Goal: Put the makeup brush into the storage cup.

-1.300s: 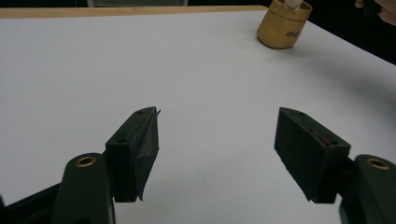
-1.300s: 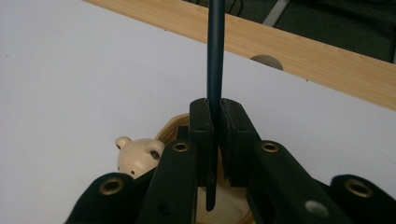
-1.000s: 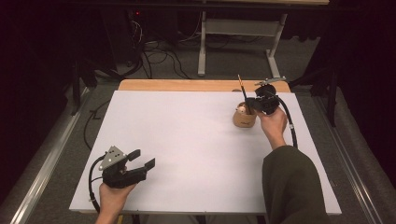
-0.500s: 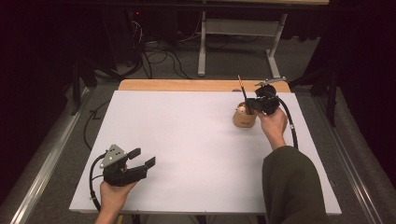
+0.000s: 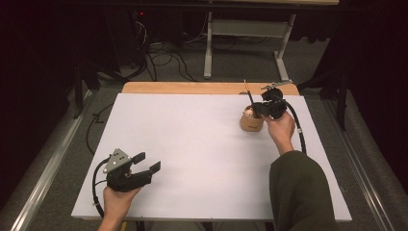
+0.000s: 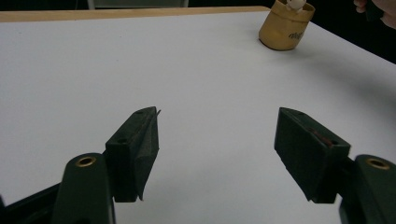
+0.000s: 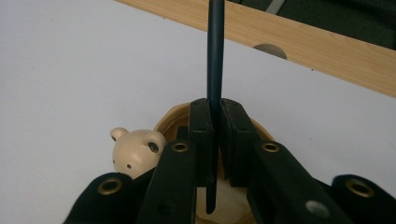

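Note:
A tan cup (image 5: 251, 122) with a small bear head (image 7: 136, 152) on its rim stands at the table's far right; it also shows in the left gripper view as the cup (image 6: 285, 29). My right gripper (image 5: 260, 109) hangs just over the cup's mouth (image 7: 173, 119), shut on a thin dark pencil (image 7: 215, 56) that points up between its jaws. The pencil (image 5: 248, 95) slants up and away in the high view. My left gripper (image 5: 148, 163) rests near the table's front left, open, with nothing between its fingers (image 6: 136, 149).
The white table top (image 5: 192, 144) has a wooden strip (image 5: 192, 88) along its far edge. Behind the table are a desk frame (image 5: 250, 33) and cables on the floor (image 5: 159, 53). A metal rail (image 5: 53, 159) runs along the left.

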A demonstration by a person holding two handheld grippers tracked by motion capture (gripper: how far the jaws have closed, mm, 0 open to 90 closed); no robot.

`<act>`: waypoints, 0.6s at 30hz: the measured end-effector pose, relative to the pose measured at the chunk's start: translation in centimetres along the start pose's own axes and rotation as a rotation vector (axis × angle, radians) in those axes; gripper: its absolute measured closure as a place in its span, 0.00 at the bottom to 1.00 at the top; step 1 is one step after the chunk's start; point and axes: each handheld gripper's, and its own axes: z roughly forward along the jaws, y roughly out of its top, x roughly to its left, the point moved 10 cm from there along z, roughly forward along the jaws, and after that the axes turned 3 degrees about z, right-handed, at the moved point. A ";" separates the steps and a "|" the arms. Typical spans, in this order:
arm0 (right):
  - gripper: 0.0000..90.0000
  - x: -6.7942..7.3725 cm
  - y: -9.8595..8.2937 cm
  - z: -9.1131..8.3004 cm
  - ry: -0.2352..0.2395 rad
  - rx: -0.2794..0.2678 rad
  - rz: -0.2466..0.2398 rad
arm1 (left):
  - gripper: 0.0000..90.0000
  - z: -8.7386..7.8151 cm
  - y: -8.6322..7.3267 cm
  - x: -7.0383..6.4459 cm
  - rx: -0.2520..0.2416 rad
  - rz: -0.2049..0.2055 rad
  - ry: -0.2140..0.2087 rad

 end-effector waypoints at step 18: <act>0.81 -0.1 0.1 -0.6 -0.022 -0.014 0.000 | 0.35 0.0 0.0 -0.1 0.002 0.003 -0.003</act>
